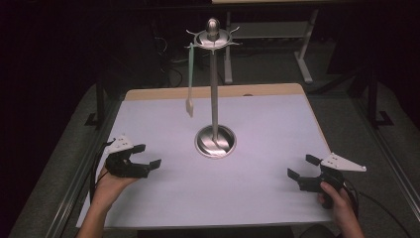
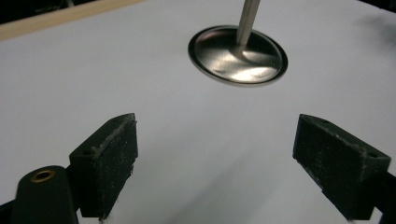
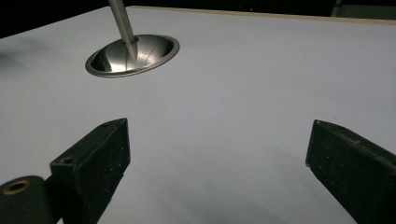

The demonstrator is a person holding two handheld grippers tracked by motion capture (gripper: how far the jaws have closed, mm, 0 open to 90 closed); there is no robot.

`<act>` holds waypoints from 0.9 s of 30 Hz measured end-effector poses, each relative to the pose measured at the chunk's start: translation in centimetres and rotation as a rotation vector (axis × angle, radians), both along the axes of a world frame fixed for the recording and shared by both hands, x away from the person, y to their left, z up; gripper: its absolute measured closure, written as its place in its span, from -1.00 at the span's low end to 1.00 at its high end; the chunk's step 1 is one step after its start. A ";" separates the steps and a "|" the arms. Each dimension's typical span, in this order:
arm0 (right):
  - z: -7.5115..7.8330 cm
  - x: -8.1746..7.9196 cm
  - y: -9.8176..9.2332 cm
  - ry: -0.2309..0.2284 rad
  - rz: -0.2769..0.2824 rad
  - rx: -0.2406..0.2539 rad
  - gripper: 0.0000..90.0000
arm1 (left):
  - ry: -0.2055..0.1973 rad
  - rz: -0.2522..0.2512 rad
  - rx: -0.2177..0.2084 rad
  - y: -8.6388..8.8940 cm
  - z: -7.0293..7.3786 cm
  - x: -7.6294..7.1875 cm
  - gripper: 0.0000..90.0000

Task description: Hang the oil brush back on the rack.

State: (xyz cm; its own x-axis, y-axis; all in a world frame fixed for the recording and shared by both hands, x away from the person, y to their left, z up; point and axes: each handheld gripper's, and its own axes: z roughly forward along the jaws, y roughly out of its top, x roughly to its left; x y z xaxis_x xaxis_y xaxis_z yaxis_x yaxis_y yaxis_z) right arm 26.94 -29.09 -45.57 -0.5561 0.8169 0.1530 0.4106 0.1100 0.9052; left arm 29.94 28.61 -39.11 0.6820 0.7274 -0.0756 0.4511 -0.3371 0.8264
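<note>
Steel stand (image 1: 214, 89) holds one pale utensil (image 1: 190, 79).

White table top (image 1: 257, 198) fills centre of the high view, pale wood strip (image 1: 163, 92) along its far edge. Metal rail (image 1: 74, 183) runs down the table's left side, a second rail (image 1: 396, 158) at lower right. Grey carpeted floor (image 1: 277, 67) beyond and to both sides. Upper centre: light-coloured frame legs of another table (image 1: 303, 59), one foot angled across the floor. Dark cables (image 1: 171, 69) lie on the floor at upper left of centre. Room beyond is dark, upper corners nearly black; light falls mainly on the table top.
</note>
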 end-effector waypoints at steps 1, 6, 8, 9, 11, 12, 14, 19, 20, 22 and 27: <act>0.0 0.0 0.0 -0.001 0.000 0.000 -0.87 | 0.001 0.003 -0.005 0.0 -0.3 -0.2 -0.70; 0.0 0.0 0.0 -0.010 -0.001 -0.005 -0.87 | -0.015 0.012 0.010 0.2 -1.5 -1.2 -0.70; 0.0 0.0 0.0 -0.010 -0.001 -0.005 -0.87 | -0.014 0.022 0.009 0.3 -1.9 -1.6 -0.71; 0.0 0.0 0.0 -0.011 -0.002 -0.004 -0.87 | -0.010 0.025 0.007 0.4 -2.2 -1.8 -0.70; 0.0 -0.1 0.0 -0.011 -0.003 -0.004 -0.87 | -0.003 0.029 0.008 0.5 -2.6 -2.3 -0.71; 0.0 -0.1 0.0 -0.012 -0.002 -0.003 -0.87 | -0.002 0.032 0.018 0.5 -2.8 -2.5 -0.71; 0.0 -0.1 0.0 -0.013 -0.003 -0.002 -0.87 | 0.006 0.040 0.042 0.7 -3.3 -2.8 -0.72; 0.0 -0.1 0.0 -0.011 -0.002 -0.003 -0.87 | 0.001 0.072 0.082 1.1 -3.9 -3.7 -0.73; 0.0 -0.1 0.0 -0.011 -0.001 -0.004 -0.87 | 0.004 0.087 0.062 1.0 -4.1 -3.8 -0.76; 0.0 -0.1 0.0 -0.012 0.000 -0.005 -0.87 | 0.002 0.082 0.070 1.2 -4.3 -4.0 -0.76; 0.0 -0.1 0.1 -0.016 0.001 -0.009 -0.87 | -0.004 0.097 0.076 1.3 -4.6 -4.0 -0.76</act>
State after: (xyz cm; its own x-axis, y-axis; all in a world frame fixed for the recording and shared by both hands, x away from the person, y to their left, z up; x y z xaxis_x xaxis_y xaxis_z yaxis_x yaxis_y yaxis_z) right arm 26.84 -29.03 -45.57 -0.5594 0.8176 0.1368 0.3960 0.1186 0.9106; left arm 25.94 29.91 -43.73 0.6083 0.7936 -0.0151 0.4812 -0.3536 0.8021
